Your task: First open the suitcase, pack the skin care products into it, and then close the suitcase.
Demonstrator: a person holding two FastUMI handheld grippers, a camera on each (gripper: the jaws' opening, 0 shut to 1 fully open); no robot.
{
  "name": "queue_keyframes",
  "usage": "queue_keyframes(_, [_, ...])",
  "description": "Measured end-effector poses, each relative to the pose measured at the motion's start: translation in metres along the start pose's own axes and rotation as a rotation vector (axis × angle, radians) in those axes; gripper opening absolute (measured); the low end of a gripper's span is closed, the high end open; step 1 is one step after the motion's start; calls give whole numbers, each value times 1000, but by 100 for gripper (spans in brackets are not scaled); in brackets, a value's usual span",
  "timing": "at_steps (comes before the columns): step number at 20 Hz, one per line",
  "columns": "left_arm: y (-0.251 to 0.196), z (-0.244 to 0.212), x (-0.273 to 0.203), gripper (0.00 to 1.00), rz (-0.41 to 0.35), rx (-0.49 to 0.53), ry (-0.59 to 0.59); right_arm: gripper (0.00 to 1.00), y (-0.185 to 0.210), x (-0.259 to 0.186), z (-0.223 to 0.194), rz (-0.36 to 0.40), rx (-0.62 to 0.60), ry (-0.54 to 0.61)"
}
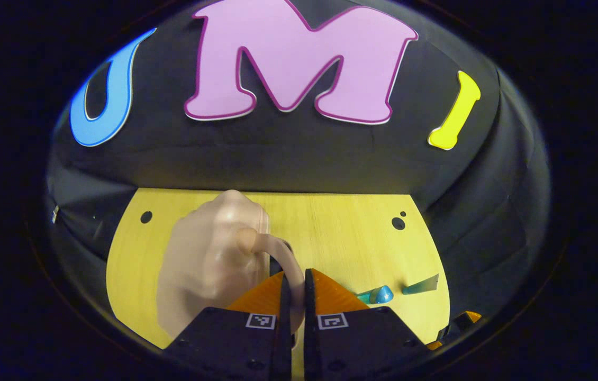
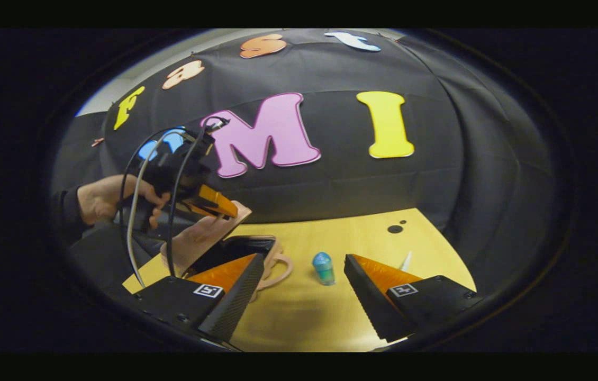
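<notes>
Our left gripper (image 1: pixel 295 296) has its two fingers drawn almost together, and between them runs a pale strip, apparently the edge of the suitcase's lid (image 1: pixel 209 264); we cannot tell for sure that both fingers press on it. In the right gripper view we see that same gripper (image 2: pixel 225 209) farther off, held by a hand (image 2: pixel 100 198) in a dark sleeve, its tips at the upper edge of the raised lid (image 2: pixel 201 238). The suitcase (image 2: pixel 256 251) is small and peach-pink; it sits on the yellow wooden table (image 2: pixel 331 312) at the left, with its dark inside showing under the tilted lid and its looped handle (image 2: pixel 280 267) lying toward the middle of the table.

Our right gripper (image 2: pixel 304 293) is spread wide and holds nothing. Between its fingers, farther out on the table, stands a small bottle (image 2: pixel 323 268) with a blue cap, upright and apart from the suitcase. Beyond the right finger lies a slim pale tube (image 2: pixel 406 261). In the left gripper view the bottle (image 1: pixel 378 295) and a teal tube (image 1: pixel 422 286) lie to the right of the suitcase, near the table's edge.
</notes>
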State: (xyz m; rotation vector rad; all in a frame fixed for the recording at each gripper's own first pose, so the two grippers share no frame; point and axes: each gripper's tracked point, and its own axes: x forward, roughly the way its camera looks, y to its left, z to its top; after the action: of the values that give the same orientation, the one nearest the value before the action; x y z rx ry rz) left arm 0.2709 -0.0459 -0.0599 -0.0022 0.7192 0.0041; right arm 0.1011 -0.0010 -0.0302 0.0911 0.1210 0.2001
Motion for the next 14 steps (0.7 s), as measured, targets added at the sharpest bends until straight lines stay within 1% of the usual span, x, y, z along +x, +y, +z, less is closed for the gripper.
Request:
queue_keyframes(1, [20,8,-13,14,14,7,-11,97,6,1,-1,19,-11,-2])
queue_keyframes(2, [43,13,-26,14,42,22,-24,97,11,4,-3,29,-24,2])
queue_keyframes(3, [67,20,-39,10,77,35,-38,97,13,6,-6,31,-33,13])
queue_keyframes(4, [92,26,-49,14,116,55,-60,98,14,7,-5,30,-38,13])
queue_keyframes(6, [139,35,-67,14,158,76,-103,97,14,11,-4,10,-42,9])
queue_keyframes(7, [163,38,-72,12,170,64,-115,97,14,14,-4,-5,-43,8])
queue_keyframes(9, [212,33,-77,11,201,55,-126,97,14,17,-6,-38,-43,11])
queue_keyframes(11, [268,24,-74,11,239,67,-125,97,19,17,-6,-66,-62,4])
queue_keyframes(14, [337,5,-50,10,264,50,-113,97,23,19,-6,-123,-154,-13])
